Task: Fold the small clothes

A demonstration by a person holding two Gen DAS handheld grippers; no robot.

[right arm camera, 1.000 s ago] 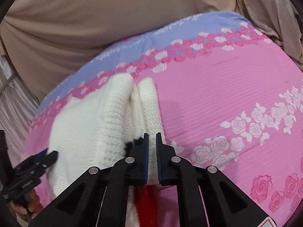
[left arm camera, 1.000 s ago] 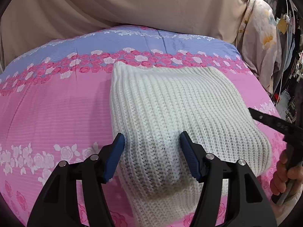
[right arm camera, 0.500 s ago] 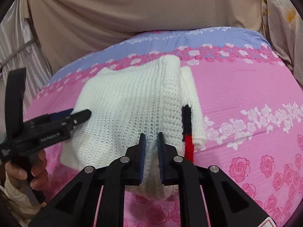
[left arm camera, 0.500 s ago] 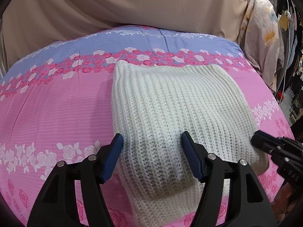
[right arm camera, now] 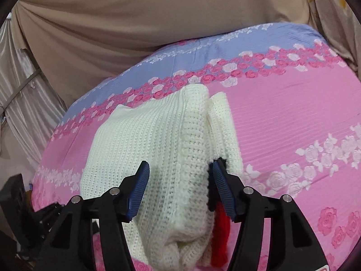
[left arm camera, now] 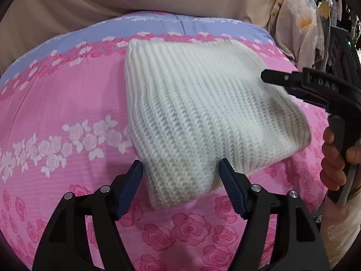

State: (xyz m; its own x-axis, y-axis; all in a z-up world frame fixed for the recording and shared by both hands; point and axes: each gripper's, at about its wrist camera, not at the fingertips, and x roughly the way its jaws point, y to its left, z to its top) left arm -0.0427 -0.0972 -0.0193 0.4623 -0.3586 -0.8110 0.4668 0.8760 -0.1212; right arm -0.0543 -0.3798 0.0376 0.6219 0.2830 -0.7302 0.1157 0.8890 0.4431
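My right gripper (right arm camera: 180, 189), shut a second ago, is opening astride the folded white knit sweater (left arm camera: 203, 113) on the bed (left arm camera: 56, 113); left gripper (left arm camera: 180, 176) widening, empty. Soft, bulky, light: grasp folded edges.

Chunky ribbed white knit sweater (left arm camera: 198, 113) — matt, printed cotton-like bedsheet (left arm camera: 67, 103)
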